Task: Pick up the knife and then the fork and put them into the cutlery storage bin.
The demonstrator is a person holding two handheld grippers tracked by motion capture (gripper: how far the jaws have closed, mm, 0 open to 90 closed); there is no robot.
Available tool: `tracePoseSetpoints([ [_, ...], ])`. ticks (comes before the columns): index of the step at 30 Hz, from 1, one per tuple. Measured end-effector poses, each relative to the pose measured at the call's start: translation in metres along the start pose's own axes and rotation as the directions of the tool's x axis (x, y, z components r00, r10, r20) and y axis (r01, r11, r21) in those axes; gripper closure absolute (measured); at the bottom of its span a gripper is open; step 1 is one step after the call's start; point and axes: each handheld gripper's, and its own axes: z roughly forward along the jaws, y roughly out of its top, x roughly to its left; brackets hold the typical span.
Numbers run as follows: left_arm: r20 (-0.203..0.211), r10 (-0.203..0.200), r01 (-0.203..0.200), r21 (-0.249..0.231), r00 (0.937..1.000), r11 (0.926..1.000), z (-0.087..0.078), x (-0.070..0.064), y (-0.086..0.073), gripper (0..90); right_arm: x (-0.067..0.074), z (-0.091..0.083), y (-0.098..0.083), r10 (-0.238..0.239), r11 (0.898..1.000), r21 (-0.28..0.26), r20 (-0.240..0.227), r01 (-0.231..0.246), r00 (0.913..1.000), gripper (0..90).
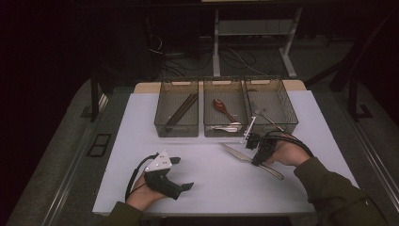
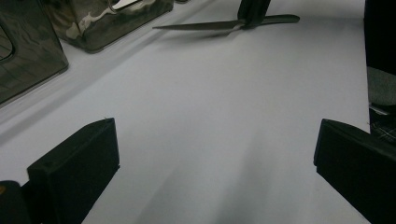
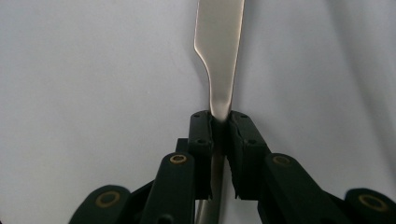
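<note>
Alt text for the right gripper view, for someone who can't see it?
Two black jaws of the right tool clamp a silver table knife at its neck, the blade pointing straight up the picture. Behind it lies a plain white table.

The left hand-held gripper (image 2: 215, 172) has its black jaws wide apart over the white desk (image 2: 224, 102). A knife (image 2: 205, 25) lies far ahead, near dark bins (image 2: 28, 51).

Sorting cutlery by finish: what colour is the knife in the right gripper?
Plain silvery metal, no pattern; the knife shows best in the right gripper view.
</note>
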Motion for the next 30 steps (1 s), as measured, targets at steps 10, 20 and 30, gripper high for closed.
tracePoseSetpoints([
  [10, 0.001, -0.001, 0.001, 0.001, 1.0000, 1.0000, 0.000, 0.000, 0.000, 0.0, -0.001, -0.010, -0.012, 0.029, 0.995, -0.100, -0.004, -0.029, 0.9996, 79.4],
  [20, -0.001, 0.000, 0.000, 0.000, 1.0000, 1.0000, 0.000, 0.000, 0.000, 0.0, -0.005, -0.021, -0.028, 0.066, 0.970, -0.231, -0.016, -0.068, 0.9977, 79.6],
  [30, -0.004, -0.001, 0.001, -0.004, 1.0000, 1.0000, 0.000, 0.000, 0.000, 0.0, -0.006, -0.030, -0.044, 0.125, 0.926, -0.356, -0.022, -0.125, 0.9919, 79.7],
])
